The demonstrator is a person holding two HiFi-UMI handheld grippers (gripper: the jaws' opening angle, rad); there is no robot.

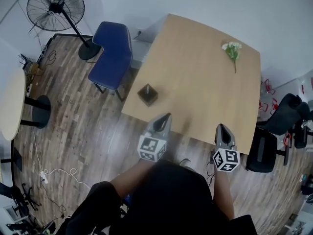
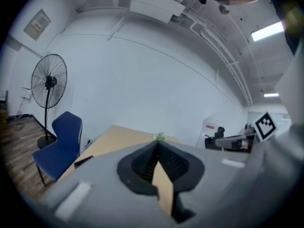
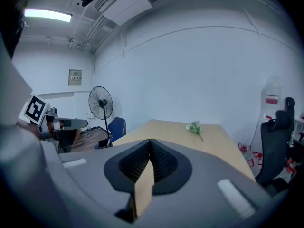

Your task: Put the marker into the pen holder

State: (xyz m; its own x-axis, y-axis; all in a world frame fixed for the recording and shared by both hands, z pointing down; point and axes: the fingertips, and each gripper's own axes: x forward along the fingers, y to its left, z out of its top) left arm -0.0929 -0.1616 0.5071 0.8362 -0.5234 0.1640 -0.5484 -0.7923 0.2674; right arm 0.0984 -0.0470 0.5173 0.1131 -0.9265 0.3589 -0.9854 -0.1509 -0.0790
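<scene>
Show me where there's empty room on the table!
Most of the table is bare: the whole middle, between the pen holder near the left edge and the flower sprig at the far right corner. Only the near edge is crowded, where the left gripper and right gripper hover.

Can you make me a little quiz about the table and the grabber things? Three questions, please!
1. True or false: the left gripper is open.
2. What lies near the table's far right corner? A) flower sprig B) cup C) book
3. Fill in: in the head view, the dark pen holder stands near the table's ___ edge, on the side of the blue chair.
Key: 1 false, it is shut and empty; 2 A; 3 left.
</scene>
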